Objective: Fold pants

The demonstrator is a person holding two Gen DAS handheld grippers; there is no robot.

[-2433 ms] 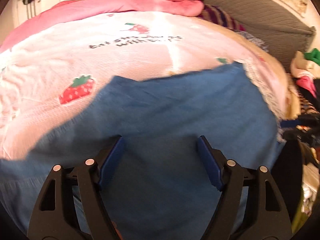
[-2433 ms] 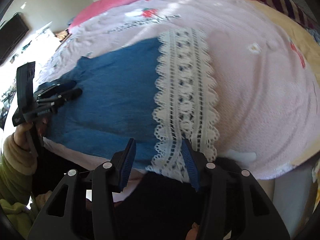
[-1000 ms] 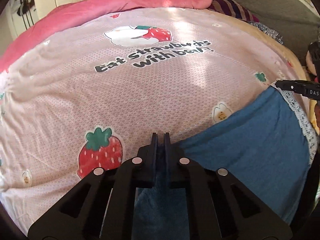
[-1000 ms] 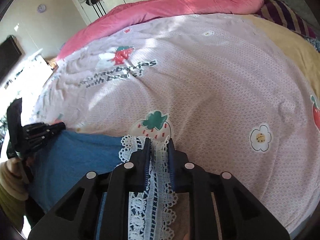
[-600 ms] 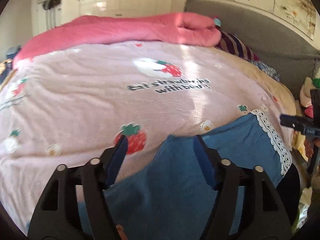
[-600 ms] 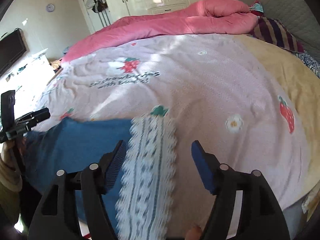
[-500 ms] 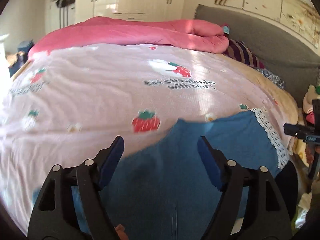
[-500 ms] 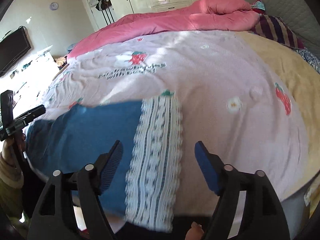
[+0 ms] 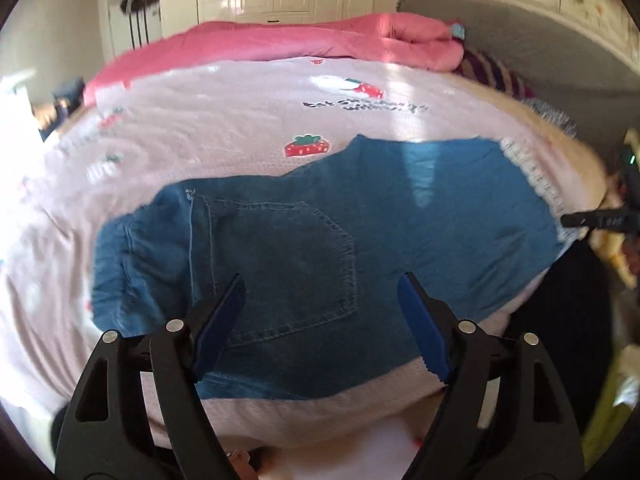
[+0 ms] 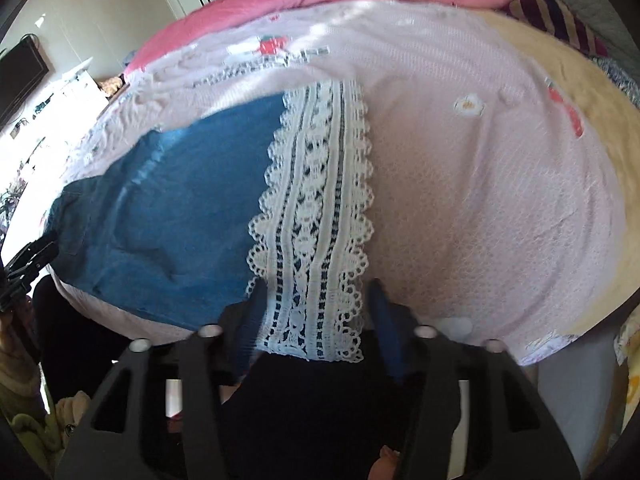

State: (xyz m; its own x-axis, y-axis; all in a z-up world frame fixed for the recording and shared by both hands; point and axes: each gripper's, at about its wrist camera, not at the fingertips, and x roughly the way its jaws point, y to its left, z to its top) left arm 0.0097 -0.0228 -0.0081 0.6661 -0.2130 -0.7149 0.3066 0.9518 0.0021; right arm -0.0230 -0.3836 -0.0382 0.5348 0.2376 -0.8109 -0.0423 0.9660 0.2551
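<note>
Blue denim pants (image 9: 320,232) lie flat on the bed (image 9: 224,128), near its front edge, on a pale pink sheet printed with strawberries. The waist end with a stitched back pocket (image 9: 296,264) is at the left in the left wrist view; the leg ends run off to the right and finish in a broad white lace hem (image 10: 316,216). Left tool (image 9: 320,312) hovers over the pocket area with its blue pads spread wide, nothing between them, no contact with the cloth visible. Right tool (image 10: 316,320) sits at the near end of the lace hem; its jaws have just been closing and now stand at a narrow gap, one pad on each side of the lace strip. The pads are blurred, and whether they press the lace cannot be told; they appear to flank it rather than pinch it. The hem's near end hangs just past the bed's front edge, over dark clothing below. In the right wrist view the other tool shows small at the far left edge, beside the waist end, with a pale cuffed sleeve (image 10: 24,392) below it. A folded pink quilt (image 9: 304,40) lies along the far side of the bed, a striped pillow (image 10: 560,12) to its right.
</note>
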